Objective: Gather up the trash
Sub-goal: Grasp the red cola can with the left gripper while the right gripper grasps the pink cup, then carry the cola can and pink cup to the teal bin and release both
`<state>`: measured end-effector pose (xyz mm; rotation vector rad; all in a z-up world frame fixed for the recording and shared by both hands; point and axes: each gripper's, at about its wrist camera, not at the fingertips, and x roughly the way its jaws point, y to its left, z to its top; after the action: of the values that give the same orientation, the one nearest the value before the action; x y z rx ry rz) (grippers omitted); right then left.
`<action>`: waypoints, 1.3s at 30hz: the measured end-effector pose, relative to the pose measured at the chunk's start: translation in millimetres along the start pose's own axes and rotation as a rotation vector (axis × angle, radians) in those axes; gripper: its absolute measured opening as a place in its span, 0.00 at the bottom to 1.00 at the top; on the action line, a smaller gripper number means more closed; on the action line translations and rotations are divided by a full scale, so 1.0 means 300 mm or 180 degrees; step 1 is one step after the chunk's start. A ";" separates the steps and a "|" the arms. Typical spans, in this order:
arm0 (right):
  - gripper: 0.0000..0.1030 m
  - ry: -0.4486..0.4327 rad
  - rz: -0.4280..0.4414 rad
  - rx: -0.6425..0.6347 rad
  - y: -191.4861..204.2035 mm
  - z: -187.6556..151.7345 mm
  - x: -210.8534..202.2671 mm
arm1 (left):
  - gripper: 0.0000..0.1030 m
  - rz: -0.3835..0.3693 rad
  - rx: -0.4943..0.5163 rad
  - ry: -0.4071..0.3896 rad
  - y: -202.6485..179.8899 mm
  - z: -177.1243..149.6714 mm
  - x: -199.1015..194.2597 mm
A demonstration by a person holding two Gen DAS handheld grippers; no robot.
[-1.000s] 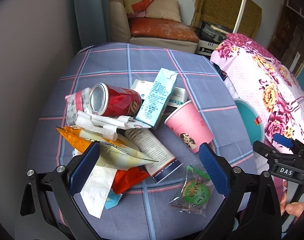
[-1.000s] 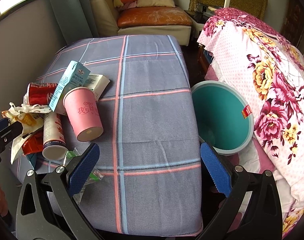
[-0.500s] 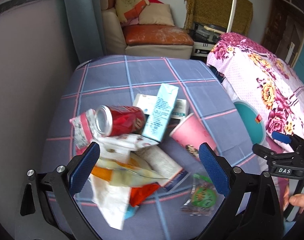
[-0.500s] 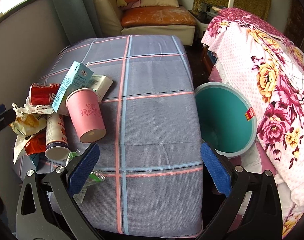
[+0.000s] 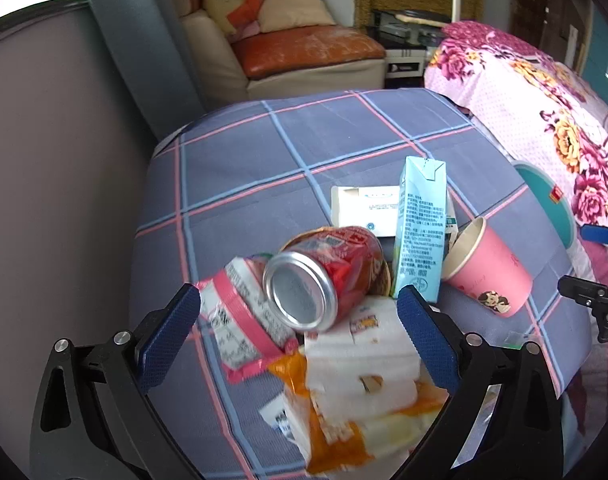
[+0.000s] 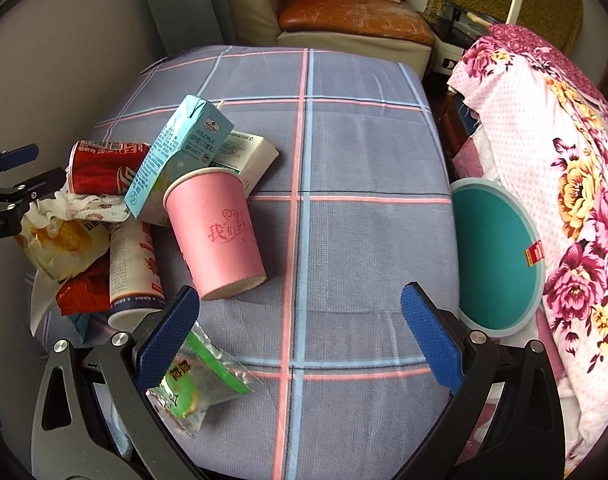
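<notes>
The left hand-held gripper (image 5: 299,336) is hovering with its blue-padded jaws wide apart over the trash pile on the grey plaid-covered tabletop (image 5: 263,160), and it is gripping nothing. Between the pads, the red aluminium drink can (image 5: 324,276) is lying on its side, its long axis running from 1 o'clock down to 7 o'clock and its silver end facing the camera. At 2 o'clock from it, the light-blue milk carton (image 5: 420,232) is standing nearly upright, and the pink paper cup (image 5: 488,272) is lying with its mouth pointing toward 10 o'clock. The right hand-held gripper (image 6: 299,336) is likewise spread open and empty, with the round teal waste bin (image 6: 496,260) sitting at 3 o'clock beside the tabletop.
</notes>
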<state>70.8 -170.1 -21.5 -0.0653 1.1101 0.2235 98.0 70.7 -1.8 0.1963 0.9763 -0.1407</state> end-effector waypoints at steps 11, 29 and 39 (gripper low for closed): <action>0.94 0.0330 0.0370 -0.0148 0.076 0.108 0.114 | 0.67 -0.0617 0.0229 0.0345 -0.002 0.014 0.182; 0.58 0.0694 0.0713 -0.0440 0.149 0.188 0.279 | 0.73 -0.0624 0.0160 0.0255 0.008 -0.007 0.190; 0.56 0.0428 0.0963 -0.0067 0.051 0.163 0.172 | 0.73 -0.0509 -0.0127 -0.0080 0.028 0.016 0.012</action>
<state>132.5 -139.6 -44.8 0.0706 1.2501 0.5073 105.6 77.7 -1.3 0.0794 0.9688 -0.2693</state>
